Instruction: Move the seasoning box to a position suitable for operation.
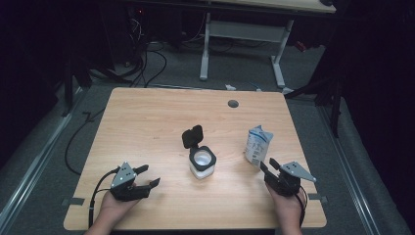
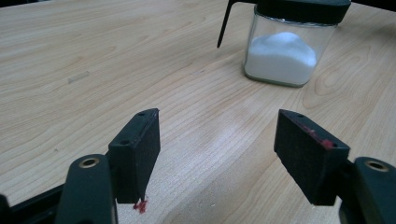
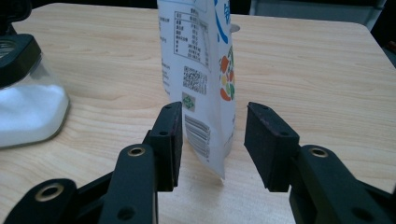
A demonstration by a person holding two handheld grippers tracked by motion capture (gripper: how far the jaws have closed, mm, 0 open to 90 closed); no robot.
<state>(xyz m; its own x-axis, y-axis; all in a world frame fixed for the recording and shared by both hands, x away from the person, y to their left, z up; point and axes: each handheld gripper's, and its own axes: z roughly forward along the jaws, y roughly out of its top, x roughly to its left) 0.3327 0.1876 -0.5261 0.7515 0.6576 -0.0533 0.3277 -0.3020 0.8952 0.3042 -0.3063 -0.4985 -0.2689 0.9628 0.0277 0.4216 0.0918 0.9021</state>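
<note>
Your right gripper [image 1: 270, 166] sits at the near right of the table [image 1: 147, 122], pointing away from you toward the pouch [image 1: 257, 144]. In the right gripper view its jaws stand partly open on either side of the pouch [image 3: 205, 84]'s lower edge. The left pad is close to the pouch face w/ the barcode; whether it touches cannot be told. The right pad stands clear, w/ a visible gap of table between pad and pouch. No grip is shown: the pouch stands on its own, upright w/ a slight lean, bottom corner on the wood.

The pouch is white w/ blue print, a nutrition panel, a QR code and a small fruit/veg graphic. It stands right of centre, just ahead of your right gripper and well apart from the jar [image 1: 201, 161].

The jar is clear glass w/ a black collar and a black flip lid [image 1: 192, 136] raised open behind it. It holds white granules, approx. half full per the left gripper view [image 2: 285, 51]. It sits near table centre.

Your left gripper [image 1: 144, 176] rests at the near left, aimed toward the jar. Its jaws are wide open and empty; bare wood shows between the pads [image 2: 140, 149]. The jar is ahead and to the right of the jaw line, not between them.
</note>
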